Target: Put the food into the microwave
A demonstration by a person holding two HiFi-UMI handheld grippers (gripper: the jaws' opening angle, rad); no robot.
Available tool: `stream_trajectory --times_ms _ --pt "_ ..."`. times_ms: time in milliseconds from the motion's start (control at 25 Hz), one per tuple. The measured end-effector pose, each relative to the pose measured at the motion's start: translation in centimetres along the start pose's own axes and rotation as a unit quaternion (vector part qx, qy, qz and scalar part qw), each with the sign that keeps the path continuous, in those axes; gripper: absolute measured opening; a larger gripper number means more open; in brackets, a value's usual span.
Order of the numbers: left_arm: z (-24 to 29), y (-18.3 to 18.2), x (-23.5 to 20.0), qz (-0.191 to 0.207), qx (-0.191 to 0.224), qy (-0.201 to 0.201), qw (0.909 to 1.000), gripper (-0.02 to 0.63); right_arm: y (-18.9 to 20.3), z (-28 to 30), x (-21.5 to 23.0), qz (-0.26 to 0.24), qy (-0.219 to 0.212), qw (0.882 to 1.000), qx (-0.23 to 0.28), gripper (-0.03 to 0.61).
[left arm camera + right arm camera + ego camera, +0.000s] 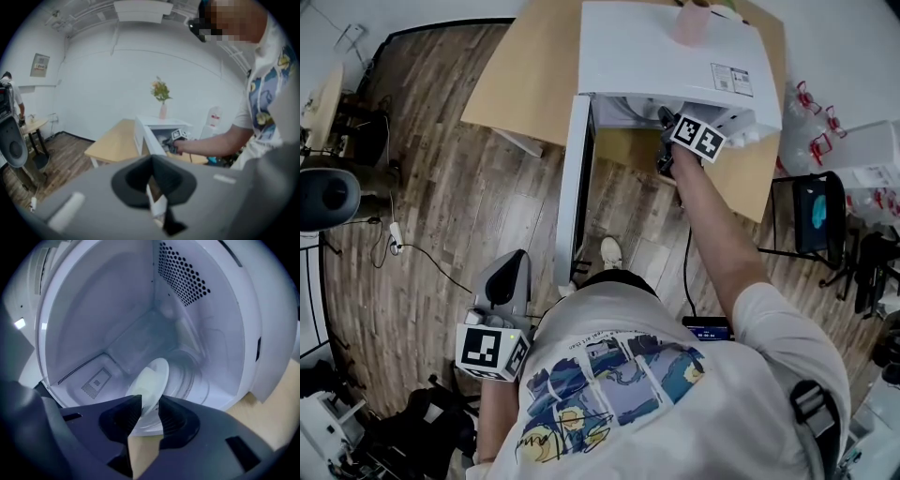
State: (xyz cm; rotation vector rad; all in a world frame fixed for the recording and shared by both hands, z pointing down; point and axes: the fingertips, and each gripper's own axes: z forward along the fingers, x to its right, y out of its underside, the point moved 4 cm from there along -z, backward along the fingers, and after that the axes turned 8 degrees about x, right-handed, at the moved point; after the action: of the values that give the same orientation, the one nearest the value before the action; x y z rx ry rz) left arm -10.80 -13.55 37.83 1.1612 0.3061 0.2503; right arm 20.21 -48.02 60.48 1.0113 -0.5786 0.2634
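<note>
The white microwave (pixel 675 56) stands on a wooden table (pixel 534 75) with its door (pixel 572 187) swung open toward me. My right gripper (pixel 664 141) reaches into the cavity. In the right gripper view a white plate (pixel 152 380) with pale food lies on the glass turntable (pixel 192 376). Its near rim sits between the parted jaws of the right gripper (pixel 150 401), with a gap showing beside it. My left gripper (pixel 508 272) hangs low at my left side, away from the microwave (pixel 161 126). The left gripper (pixel 151 159) has its tips together and holds nothing.
A pink vase (pixel 694 21) with flowers stands on top of the microwave. A black chair (pixel 816 211) and clear boxes (pixel 872 159) are at the right. Cables (pixel 412 248) trail over the wooden floor at the left, near a dark round stand (pixel 328 197).
</note>
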Motion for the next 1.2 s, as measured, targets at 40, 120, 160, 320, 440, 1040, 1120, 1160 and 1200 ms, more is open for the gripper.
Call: stream_trajectory --times_ms 40,120,160,320,440,1040,1120,1160,1200 --pt "0.1 0.0 0.0 0.001 -0.001 0.001 1.0 0.009 0.0 0.0 0.0 -0.014 0.002 1.0 0.0 0.112" --pt "0.1 0.1 0.0 0.001 -0.002 0.0 1.0 0.008 0.0 0.0 0.0 -0.036 0.008 0.999 -0.001 0.124" --pt "0.1 0.1 0.0 0.0 -0.002 0.0 1.0 0.009 0.0 -0.1 0.0 -0.046 0.01 0.999 -0.003 0.13" --pt "0.2 0.1 0.2 0.002 -0.005 0.001 1.0 0.009 -0.1 -0.1 0.0 -0.088 0.023 0.996 -0.01 0.163" --pt "0.3 0.1 0.1 0.001 -0.006 0.001 1.0 0.009 -0.4 0.0 -0.1 -0.125 0.035 0.991 -0.014 0.188" --pt "-0.2 0.8 0.1 -0.002 -0.006 0.011 0.9999 0.009 -0.2 -1.0 -0.5 -0.2 0.047 0.979 -0.004 0.21" --pt "-0.6 1.0 -0.2 -0.004 -0.002 0.012 0.9999 0.009 0.0 -1.6 -0.9 -0.202 0.044 0.978 -0.002 0.209" --pt "-0.8 1.0 -0.3 -0.003 -0.001 0.014 0.9999 0.009 0.1 -1.9 -1.0 -0.202 0.042 0.978 -0.001 0.209" --pt "-0.9 1.1 -0.4 -0.003 0.001 0.015 0.9999 0.009 0.2 -2.2 -1.2 -0.202 0.041 0.979 0.0 0.209"
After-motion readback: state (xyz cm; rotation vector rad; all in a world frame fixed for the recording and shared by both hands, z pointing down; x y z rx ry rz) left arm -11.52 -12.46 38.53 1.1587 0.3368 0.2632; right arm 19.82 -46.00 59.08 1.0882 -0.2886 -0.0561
